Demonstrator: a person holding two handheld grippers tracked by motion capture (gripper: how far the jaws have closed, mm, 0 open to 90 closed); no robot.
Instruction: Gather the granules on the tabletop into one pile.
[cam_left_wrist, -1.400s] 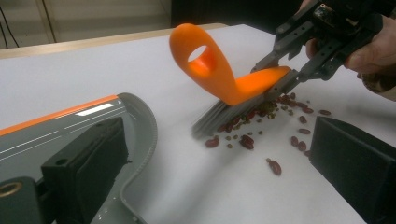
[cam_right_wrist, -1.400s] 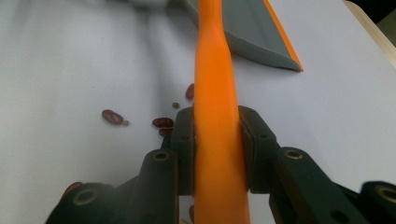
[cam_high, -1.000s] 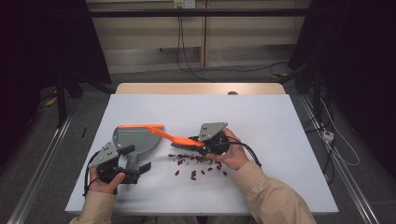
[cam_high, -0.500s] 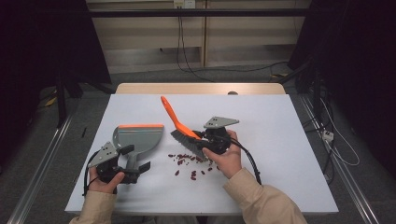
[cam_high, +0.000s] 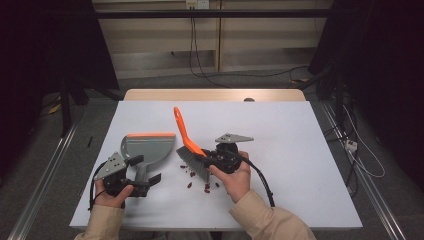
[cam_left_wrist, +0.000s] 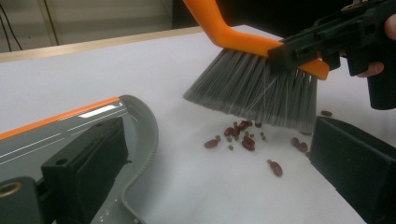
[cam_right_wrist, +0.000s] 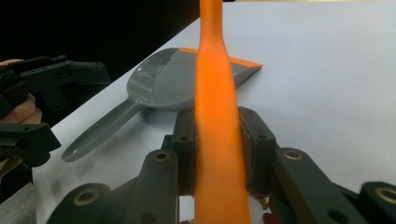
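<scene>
On a white table (cam_high: 310, 150) a person works 2 hand-held grippers. The right gripper (cam_high: 212, 159) is clamped on a brush (cam_high: 187, 145); in the right gripper view its jaws press both sides of the orange handle (cam_right_wrist: 215, 121), which rises up and away toward the far side. The grey bristles (cam_left_wrist: 254, 88) hang just above a scatter of red beans (cam_left_wrist: 243, 138), near the middle of the table's near half. The left gripper (cam_high: 145, 180) sits at the near left by the handle of a grey dustpan (cam_high: 147, 149) with an orange lip, which lies flat on the table left of the beans. In the left gripper view its jaws stand wide apart, one over the pan's near edge and the other off to the right, with nothing pinched between them; whether a jaw touches the pan cannot be told. As a judgement, the job looks like sweeping the beans into the pan, and it is at an early stage: the brush is in hand, but every bean visible lies loose on the table and none shows inside the pan. Left to do: steady the pan and sweep the beans leftward over its lip.
</scene>
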